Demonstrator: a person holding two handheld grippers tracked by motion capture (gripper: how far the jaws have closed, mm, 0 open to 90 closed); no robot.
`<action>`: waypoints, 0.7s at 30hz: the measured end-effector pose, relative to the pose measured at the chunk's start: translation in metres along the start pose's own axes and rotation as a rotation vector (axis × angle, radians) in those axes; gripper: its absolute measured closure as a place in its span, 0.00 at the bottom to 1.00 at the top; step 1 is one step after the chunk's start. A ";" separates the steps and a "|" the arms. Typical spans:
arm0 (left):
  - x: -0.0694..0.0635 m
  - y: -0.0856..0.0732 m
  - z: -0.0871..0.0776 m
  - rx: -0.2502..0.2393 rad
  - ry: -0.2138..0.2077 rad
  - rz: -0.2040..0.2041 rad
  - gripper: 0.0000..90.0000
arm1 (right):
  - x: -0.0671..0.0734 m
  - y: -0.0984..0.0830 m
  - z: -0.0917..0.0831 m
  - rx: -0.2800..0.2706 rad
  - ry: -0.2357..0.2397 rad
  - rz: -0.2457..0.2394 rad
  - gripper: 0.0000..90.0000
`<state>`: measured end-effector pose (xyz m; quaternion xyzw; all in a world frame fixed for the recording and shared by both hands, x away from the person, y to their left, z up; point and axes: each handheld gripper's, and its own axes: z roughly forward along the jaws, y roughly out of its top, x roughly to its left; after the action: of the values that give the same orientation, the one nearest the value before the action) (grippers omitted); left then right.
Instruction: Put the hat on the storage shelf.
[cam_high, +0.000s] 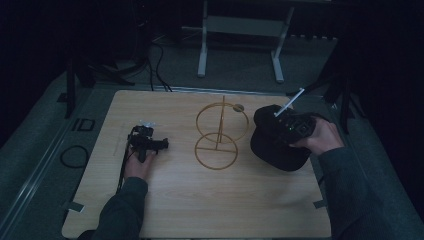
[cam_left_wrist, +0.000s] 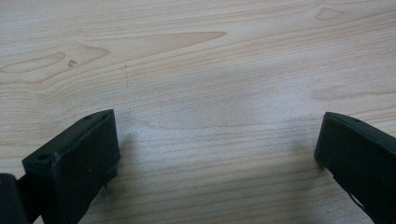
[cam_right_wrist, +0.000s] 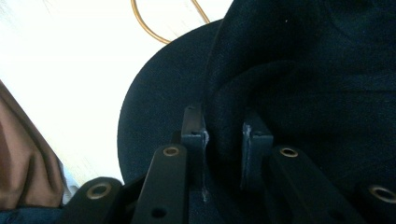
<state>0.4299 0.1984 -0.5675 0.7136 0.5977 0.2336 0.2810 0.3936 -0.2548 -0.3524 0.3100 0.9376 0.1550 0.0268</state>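
Note:
A black cap lies at the right of the wooden table, its brim toward the gold wire stand. My right gripper sits over the cap. In the right gripper view its jaws pinch a fold of the cap's black fabric. My left gripper rests on the table at the left, held by a hand. In the left gripper view the two black jaws stand wide apart over bare wood, with nothing between them.
The gold wire stand has two rings on an upright rod, at the table's middle. A small round disc lies just behind it. A white stick pokes up from the right gripper. Metal frame legs stand on the floor beyond the table.

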 end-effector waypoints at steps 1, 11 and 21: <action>0.000 0.000 0.000 0.000 0.000 0.000 0.00 | -0.001 0.000 -0.001 -0.001 0.000 -0.002 0.84; 0.000 0.000 0.000 -0.002 -0.001 -0.002 0.00 | -0.002 0.006 -0.018 -0.023 -0.006 -0.023 0.84; 0.000 0.000 0.000 -0.002 -0.001 -0.002 0.00 | -0.002 0.014 -0.030 -0.052 0.005 -0.028 0.84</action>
<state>0.4300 0.1982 -0.5676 0.7128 0.5982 0.2334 0.2821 0.3987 -0.2535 -0.3196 0.2955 0.9377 0.1796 0.0345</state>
